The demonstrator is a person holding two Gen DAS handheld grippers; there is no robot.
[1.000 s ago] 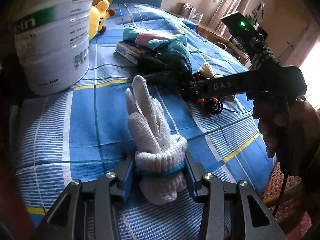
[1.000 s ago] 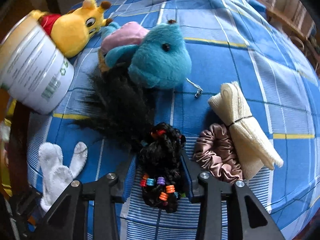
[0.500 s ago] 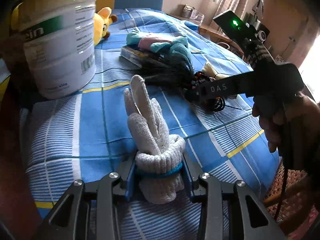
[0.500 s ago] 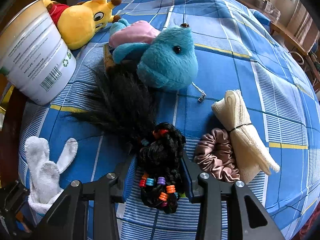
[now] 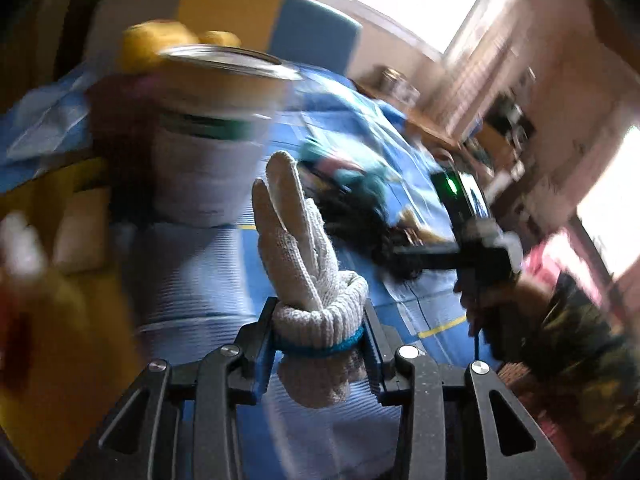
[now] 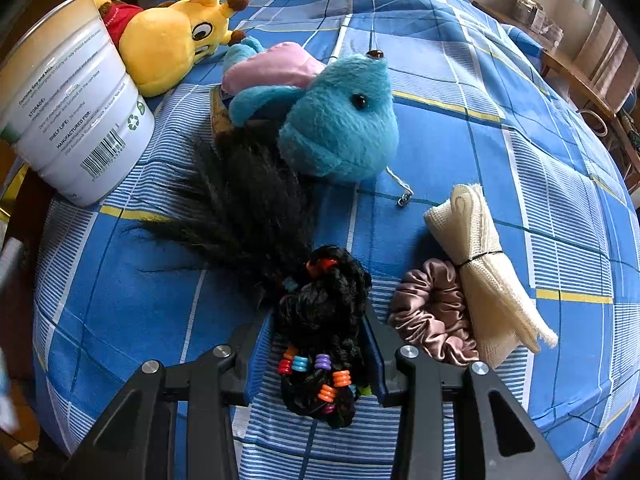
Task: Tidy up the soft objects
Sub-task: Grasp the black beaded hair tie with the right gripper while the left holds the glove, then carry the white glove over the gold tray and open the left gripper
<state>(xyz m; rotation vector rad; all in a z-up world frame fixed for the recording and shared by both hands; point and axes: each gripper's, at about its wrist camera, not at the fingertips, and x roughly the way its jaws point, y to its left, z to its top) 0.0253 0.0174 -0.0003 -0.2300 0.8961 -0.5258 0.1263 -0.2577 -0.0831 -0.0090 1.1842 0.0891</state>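
Two plush toys: a yellow one [image 6: 168, 48] and a blue one [image 6: 340, 120]. One white glove [image 5: 308, 280] is clamped upright in the left claw [image 5: 320, 356]. One beaded black hairpiece [image 6: 324, 332] is clamped in the right claw [image 6: 320, 356].

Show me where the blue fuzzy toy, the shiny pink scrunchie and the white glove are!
blue fuzzy toy [image 6: 340, 128], right wrist view, on its furry face below the black eye.
shiny pink scrunchie [image 6: 434, 312], right wrist view, on its ruffled satin ring.
white glove [image 5: 304, 252], left wrist view, on its knitted palm.

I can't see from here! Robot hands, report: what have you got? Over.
Left tool shut on white glove, lifted near the can. Right tool shut on beaded black braid. Nothing blocking the can's mouth.
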